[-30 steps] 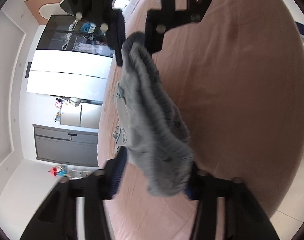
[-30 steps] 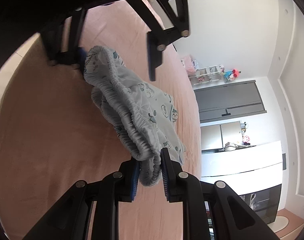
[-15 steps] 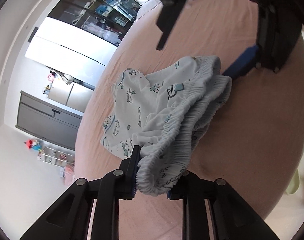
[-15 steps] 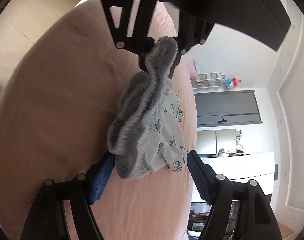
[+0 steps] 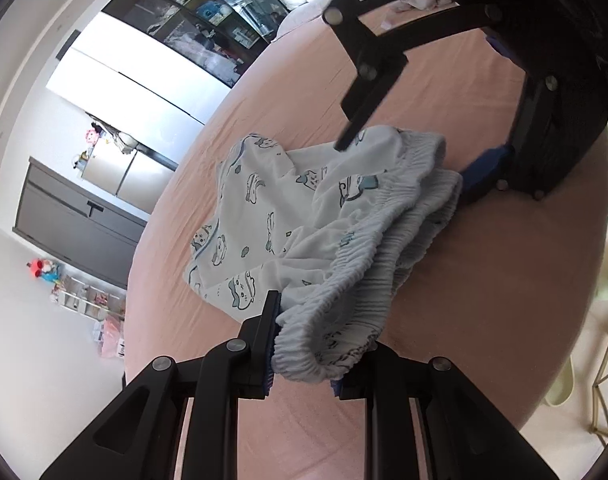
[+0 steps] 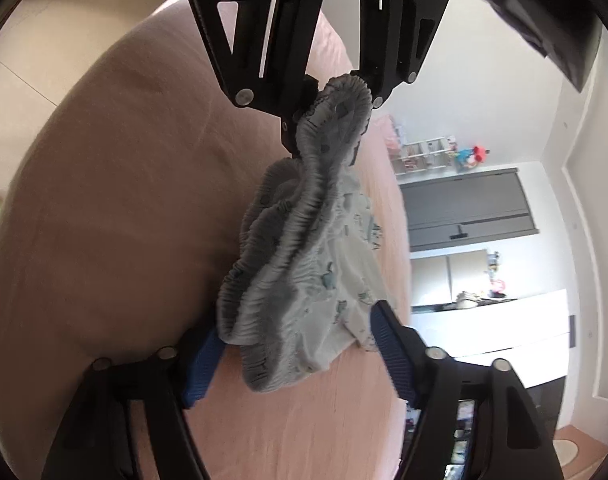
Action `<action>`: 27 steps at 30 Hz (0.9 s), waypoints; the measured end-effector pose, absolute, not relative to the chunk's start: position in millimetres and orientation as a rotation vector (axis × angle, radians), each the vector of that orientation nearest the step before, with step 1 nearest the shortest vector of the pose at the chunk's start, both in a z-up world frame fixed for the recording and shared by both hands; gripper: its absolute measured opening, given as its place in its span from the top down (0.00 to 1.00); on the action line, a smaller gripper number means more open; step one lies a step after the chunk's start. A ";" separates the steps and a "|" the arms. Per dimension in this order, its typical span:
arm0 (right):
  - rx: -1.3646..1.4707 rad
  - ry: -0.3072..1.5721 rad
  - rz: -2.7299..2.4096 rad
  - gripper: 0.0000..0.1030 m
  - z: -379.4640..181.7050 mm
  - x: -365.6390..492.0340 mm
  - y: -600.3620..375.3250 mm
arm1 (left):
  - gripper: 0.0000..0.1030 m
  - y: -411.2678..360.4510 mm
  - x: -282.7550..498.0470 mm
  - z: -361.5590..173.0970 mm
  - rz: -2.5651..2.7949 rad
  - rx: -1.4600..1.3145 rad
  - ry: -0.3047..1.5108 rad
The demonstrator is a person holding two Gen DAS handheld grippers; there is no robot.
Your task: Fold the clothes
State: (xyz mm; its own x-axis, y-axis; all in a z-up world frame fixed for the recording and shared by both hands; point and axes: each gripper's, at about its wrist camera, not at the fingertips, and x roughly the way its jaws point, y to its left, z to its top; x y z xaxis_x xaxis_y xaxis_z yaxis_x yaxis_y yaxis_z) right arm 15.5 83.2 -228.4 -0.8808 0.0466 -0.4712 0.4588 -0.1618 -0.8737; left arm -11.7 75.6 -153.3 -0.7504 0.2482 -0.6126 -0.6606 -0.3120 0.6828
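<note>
Shorts (image 5: 304, 216): waistband stretched between both grippers, legs trailing on the pink bed (image 5: 484, 280).
Left gripper (image 5: 308, 344): clamps the waistband.
Right gripper (image 6: 300, 344): spread wide, cloth between.

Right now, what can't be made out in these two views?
- Left wrist view: the left tool pinches the shorts. The bunched waistband hides its pad faces.
- Right wrist view: the right tool is open. Cloth hides whether its pads touch the shorts.
- Shorts' underside: hidden against the bed in both views.
- Shelf items, right wrist view: too small to identify.
</note>
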 end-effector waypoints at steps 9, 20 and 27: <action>0.624 1.832 -2.088 0.82 -228.6 31.7 86.1 | 0.83 75.0 7.7 -151.9 2.065 -0.463 1.409; 0.560 1.834 -2.149 0.88 -199.6 39.0 98.4 | 0.83 77.2 22.0 -140.5 2.028 -0.380 1.386; 0.580 1.808 -2.153 0.88 -190.7 49.4 107.7 | 0.88 76.9 27.6 -136.2 1.994 -0.366 1.397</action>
